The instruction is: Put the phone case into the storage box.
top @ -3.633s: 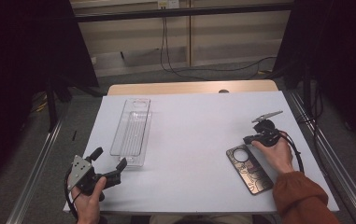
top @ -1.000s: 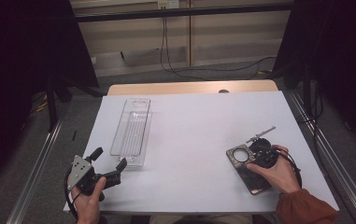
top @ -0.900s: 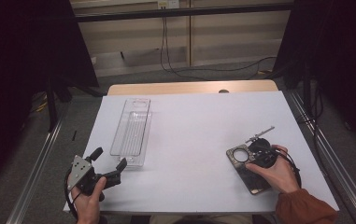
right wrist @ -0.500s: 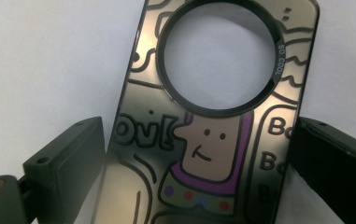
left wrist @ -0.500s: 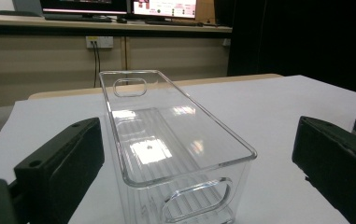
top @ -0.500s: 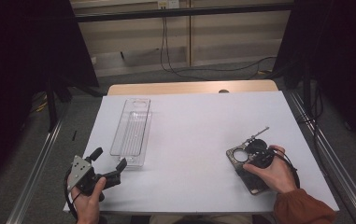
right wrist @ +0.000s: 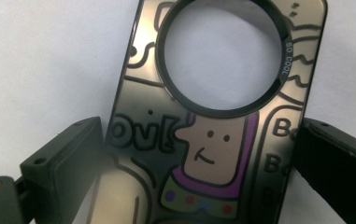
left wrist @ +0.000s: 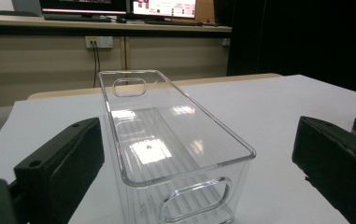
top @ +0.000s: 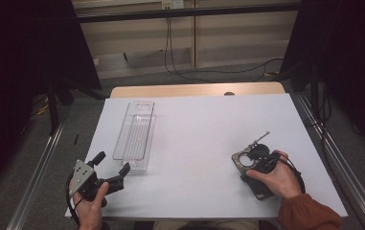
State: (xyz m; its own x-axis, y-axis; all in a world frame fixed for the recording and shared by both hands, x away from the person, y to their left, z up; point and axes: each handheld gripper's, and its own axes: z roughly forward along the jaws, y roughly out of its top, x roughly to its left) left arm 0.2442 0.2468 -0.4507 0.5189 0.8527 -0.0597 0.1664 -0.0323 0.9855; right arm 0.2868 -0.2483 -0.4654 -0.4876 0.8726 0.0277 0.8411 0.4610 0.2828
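High view, phone case (top: pixel 259 184): a dark, flat, rounded rectangle lying on the white tabletop (top: pixel 204 143) near its right front, mostly covered by the right hand (top: pixel 278 179).
Right gripper view, phone case (right wrist: pixel 213 116): glossy dark surface with outlined cartoon drawings, a figure in purple with coloured dots, bubble lettering, and a large round cutout ringed in black through which the white tabletop shows.
Right gripper (right wrist: pixel 203 154): jaws spread, one at each long edge of the case; whether they press on it, I cannot tell.
Right gripper in the high view (top: pixel 256 155): black, low over the far end of the case, cable looping round the wrist.
Clear bin (top: pixel 135 135): long, narrow, transparent plastic, lying lengthwise on the left half of the tabletop, well apart from the case.
Bin in the left gripper view (left wrist: pixel 166 140): empty, ribbed floor, rounded rim, an oval handle slot in each end wall, glints of reflected light.
Left gripper (top: pixel 109 167): held by the left hand (top: pixel 89 201) at the front left edge, jaws spread wide and pointed at the near end of the bin, holding nothing; a grey plate sits on top.
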